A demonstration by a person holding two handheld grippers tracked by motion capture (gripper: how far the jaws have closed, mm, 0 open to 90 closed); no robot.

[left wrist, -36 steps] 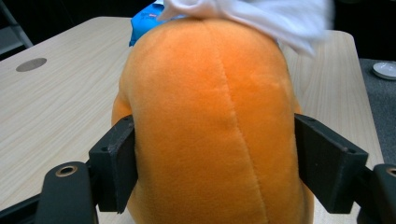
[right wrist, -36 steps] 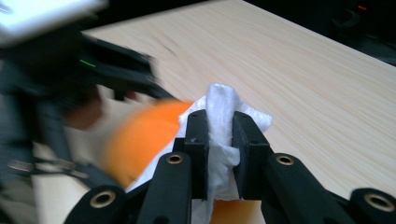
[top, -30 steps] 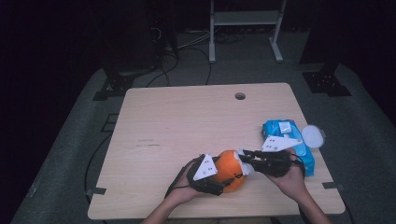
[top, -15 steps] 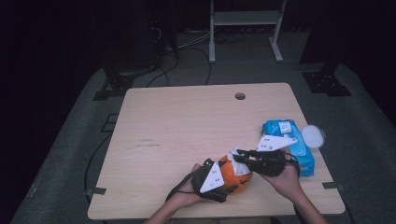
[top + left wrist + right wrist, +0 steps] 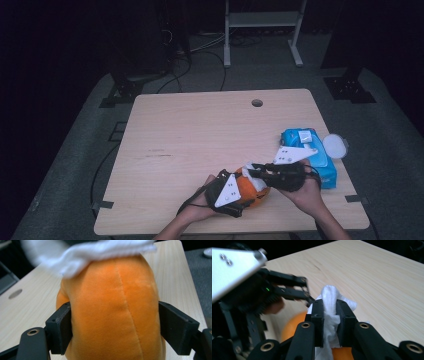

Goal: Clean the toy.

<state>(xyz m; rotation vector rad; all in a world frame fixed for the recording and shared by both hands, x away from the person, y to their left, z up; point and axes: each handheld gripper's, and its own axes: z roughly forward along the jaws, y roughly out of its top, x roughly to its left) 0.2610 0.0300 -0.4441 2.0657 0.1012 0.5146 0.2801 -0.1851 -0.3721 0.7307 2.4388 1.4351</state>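
Clearly the wiping step is under way: the left gripper clamps the round orange plush toy at the wooden table's near edge, while the right gripper pinches a white wipe against it. Next comes, probably, a steady stroke across the plush.

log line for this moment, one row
left gripper: shut on orange plush toy | right gripper: shut on white wipe, on toy's top | blue wipes pack: right, on table
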